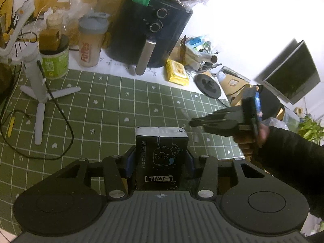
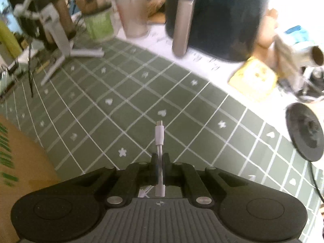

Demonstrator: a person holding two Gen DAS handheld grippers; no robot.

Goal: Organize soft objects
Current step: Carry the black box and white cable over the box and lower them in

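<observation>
black tissue pack (image 1: 161, 158) in left claw (image 1: 161, 163)

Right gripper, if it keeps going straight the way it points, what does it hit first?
Probably the green mat. The right gripper, shut on a white cable, points down at bare mat, well short of the air fryer; depth is unclear.

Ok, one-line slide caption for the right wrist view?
Right gripper shut on a white USB cable above the green grid mat.
</observation>
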